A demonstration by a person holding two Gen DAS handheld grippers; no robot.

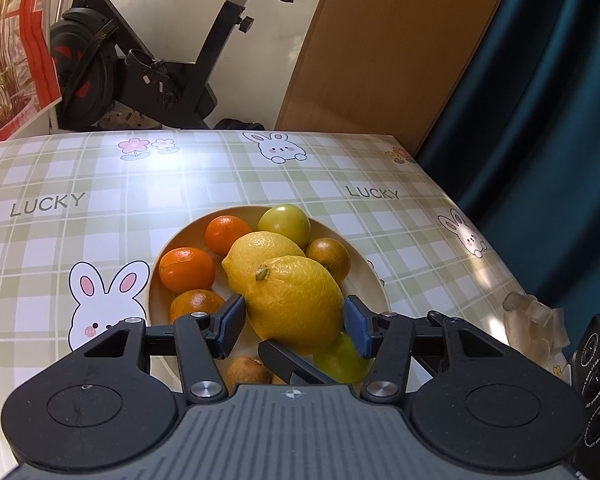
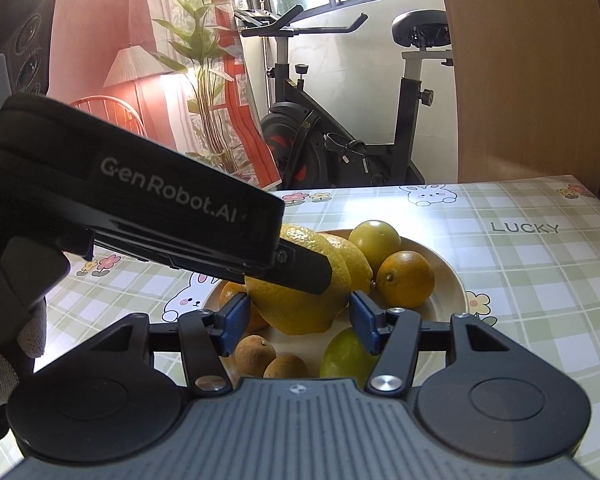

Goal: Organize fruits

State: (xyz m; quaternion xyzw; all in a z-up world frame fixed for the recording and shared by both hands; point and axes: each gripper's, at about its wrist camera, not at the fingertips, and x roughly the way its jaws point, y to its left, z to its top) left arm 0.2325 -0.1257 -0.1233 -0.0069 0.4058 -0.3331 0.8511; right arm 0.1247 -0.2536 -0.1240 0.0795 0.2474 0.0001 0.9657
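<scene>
A big yellow lemon (image 1: 296,300) sits between the blue pads of my left gripper (image 1: 295,326), which is shut on it over the cream plate (image 1: 374,280). In the right wrist view the same lemon (image 2: 296,304) lies between the pads of my right gripper (image 2: 300,320), and they rest against its sides. The left gripper's finger (image 2: 300,276) crosses over the lemon's top, and a right finger (image 1: 288,360) shows under it. On the plate lie a second lemon (image 1: 256,250), several oranges (image 1: 186,264), a pale green fruit (image 1: 284,220), a lime (image 1: 340,356) and small brown fruits (image 2: 252,354).
The plate stands on a table with a green checked cloth (image 1: 100,220). A crumpled clear plastic piece (image 1: 536,320) lies near the table's right edge. Behind the table are an exercise bike (image 1: 140,60), a wooden panel (image 1: 380,40) and a blue curtain (image 1: 540,120). A gloved hand (image 2: 4,360) holds the left gripper.
</scene>
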